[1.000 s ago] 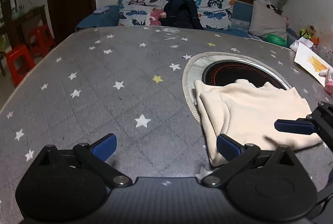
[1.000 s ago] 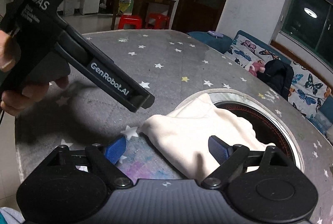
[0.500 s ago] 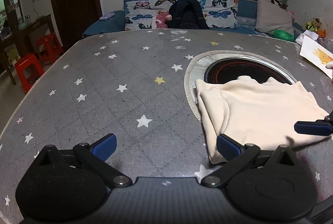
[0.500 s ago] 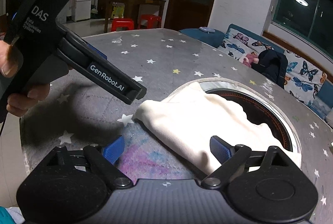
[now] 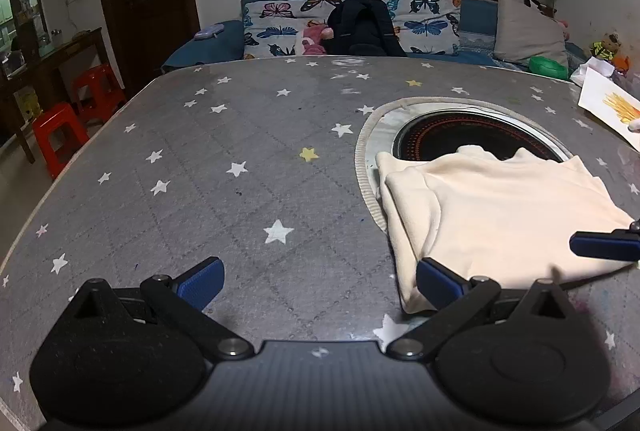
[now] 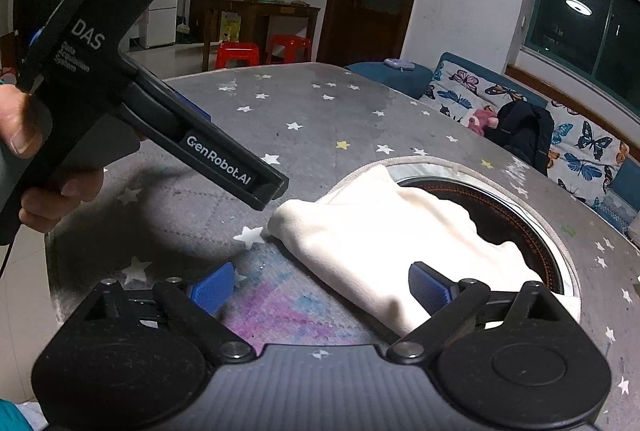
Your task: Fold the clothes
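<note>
Both the left gripper (image 5: 318,281) and right gripper (image 6: 318,289) hang spread wide, holding nothing; I'd pinch the folded cream sweater (image 5: 500,207) by its near corners, lifting evenly off the starry tablecloth (image 5: 224,167)

I see a soft, matt cream cloth garment (image 5: 496,215) on the table's (image 5: 224,199) matt grey quilted cover; my claws' matt black plastic carries ribbed blue pads (image 6: 212,287).

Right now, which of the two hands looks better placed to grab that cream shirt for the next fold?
Probably the right gripper: it is open with the cream shirt's near edge between its fingers. The left gripper, also open, faces mostly bare table, touching only the corner.
</note>
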A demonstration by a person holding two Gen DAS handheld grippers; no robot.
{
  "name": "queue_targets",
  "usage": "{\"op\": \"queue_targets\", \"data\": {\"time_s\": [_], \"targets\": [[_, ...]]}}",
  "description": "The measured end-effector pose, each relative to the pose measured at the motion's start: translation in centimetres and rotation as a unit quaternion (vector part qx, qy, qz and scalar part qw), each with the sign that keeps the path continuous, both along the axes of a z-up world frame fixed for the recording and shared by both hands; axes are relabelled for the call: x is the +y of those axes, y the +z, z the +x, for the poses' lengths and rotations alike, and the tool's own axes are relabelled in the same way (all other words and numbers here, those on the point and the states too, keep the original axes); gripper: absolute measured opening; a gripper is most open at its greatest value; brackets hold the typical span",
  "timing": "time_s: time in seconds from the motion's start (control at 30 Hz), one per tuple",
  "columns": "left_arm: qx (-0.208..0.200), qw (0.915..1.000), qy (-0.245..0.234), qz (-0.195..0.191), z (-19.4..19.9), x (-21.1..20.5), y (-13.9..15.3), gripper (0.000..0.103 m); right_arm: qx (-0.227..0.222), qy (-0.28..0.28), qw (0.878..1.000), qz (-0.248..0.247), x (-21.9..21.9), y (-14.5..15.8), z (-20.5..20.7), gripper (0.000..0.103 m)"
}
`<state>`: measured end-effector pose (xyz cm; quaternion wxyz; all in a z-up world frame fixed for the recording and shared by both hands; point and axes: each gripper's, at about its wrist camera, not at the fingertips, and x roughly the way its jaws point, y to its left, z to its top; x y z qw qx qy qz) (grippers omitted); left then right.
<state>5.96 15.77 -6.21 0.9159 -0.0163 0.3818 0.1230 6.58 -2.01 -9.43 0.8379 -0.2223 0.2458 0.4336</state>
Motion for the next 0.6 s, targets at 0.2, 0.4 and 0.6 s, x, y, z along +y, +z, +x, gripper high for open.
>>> {"op": "queue_targets", "data": {"time_s": [0.2,0.4,0.6], "targets": [[0.002,1.0000,0.001,0.001,-0.05,0.06,-0.08,0.103,0.001,0.001,1.000,0.003,0.18,-0.05,-0.20,0.097],[0.001,1.0000,0.001,0.003,0.00,0.09,-0.07,0.103,0.003,0.004,1.000,0.006,0.44,-0.14,-0.26,0.097],[0.003,1.0000,0.000,0.004,0.16,0.12,-0.13,0.103,0.004,0.004,1.000,0.008,0.56,-0.23,-0.30,0.097]]}}
